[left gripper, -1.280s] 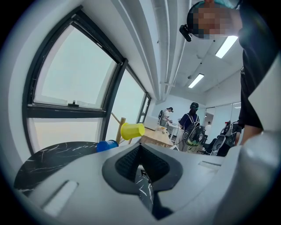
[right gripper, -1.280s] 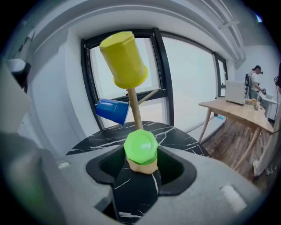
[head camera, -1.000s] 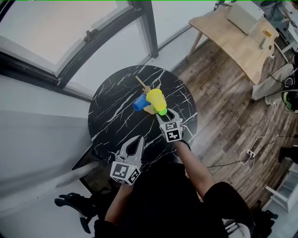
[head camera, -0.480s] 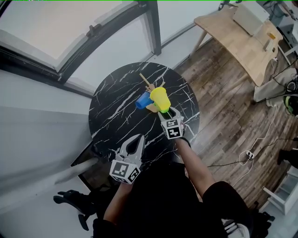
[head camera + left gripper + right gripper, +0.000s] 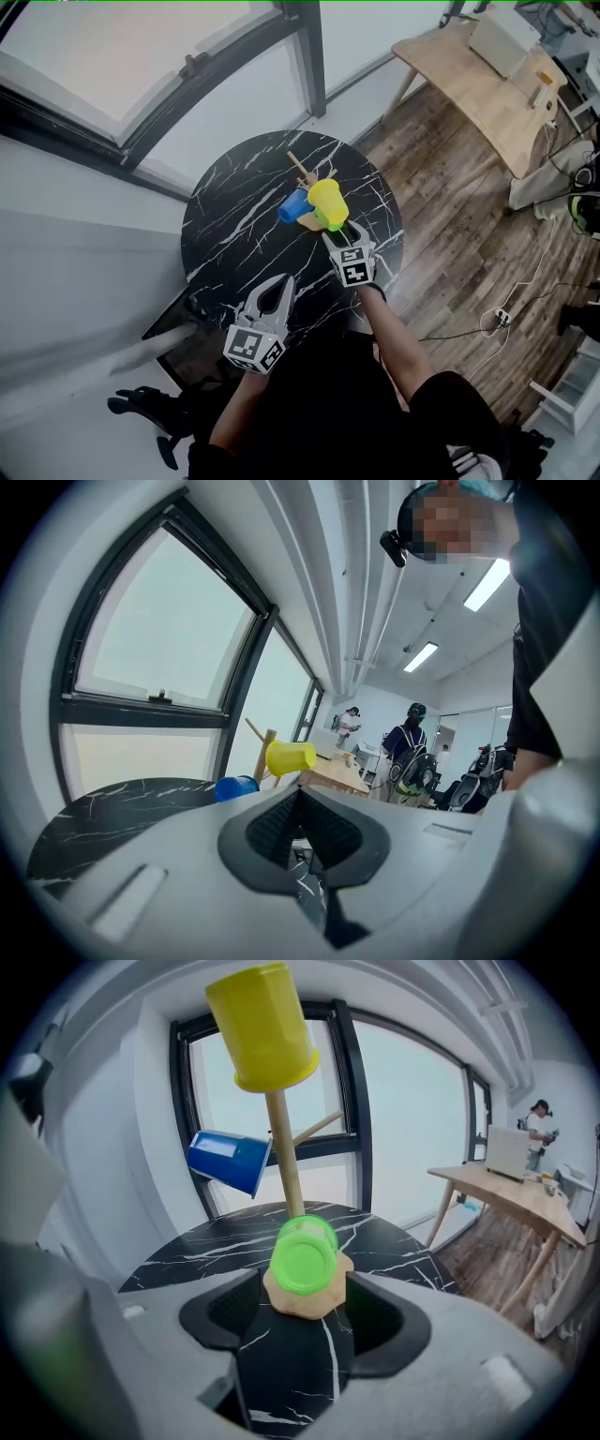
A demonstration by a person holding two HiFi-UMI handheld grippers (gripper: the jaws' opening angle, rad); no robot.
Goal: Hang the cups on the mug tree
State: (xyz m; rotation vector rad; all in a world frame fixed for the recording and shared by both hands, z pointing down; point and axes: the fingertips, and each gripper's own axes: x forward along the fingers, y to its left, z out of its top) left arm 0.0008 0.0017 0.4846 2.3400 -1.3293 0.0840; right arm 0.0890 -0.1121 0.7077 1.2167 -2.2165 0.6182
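A wooden mug tree (image 5: 299,165) stands on the round black marble table (image 5: 234,234). A yellow cup (image 5: 325,199) (image 5: 265,1024) sits upside down on its top. A blue cup (image 5: 293,207) (image 5: 228,1161) hangs on a left branch. A green cup (image 5: 328,223) (image 5: 303,1252) hangs low, over the tree's base (image 5: 305,1299). My right gripper (image 5: 337,231) (image 5: 305,1321) is just short of the green cup. Its jaws are opening wide and the pads touch nothing. My left gripper (image 5: 283,281) (image 5: 302,794) hovers shut and empty at the table's near edge.
A wooden desk (image 5: 478,75) stands at the back right on the plank floor. Cables (image 5: 506,309) lie to the right. A dark window frame (image 5: 305,56) runs behind the table. Several people (image 5: 408,752) stand far off in the left gripper view.
My right gripper's jaws have spread away from the green cup, which stays hanging on the tree. My left gripper has stayed where it was.
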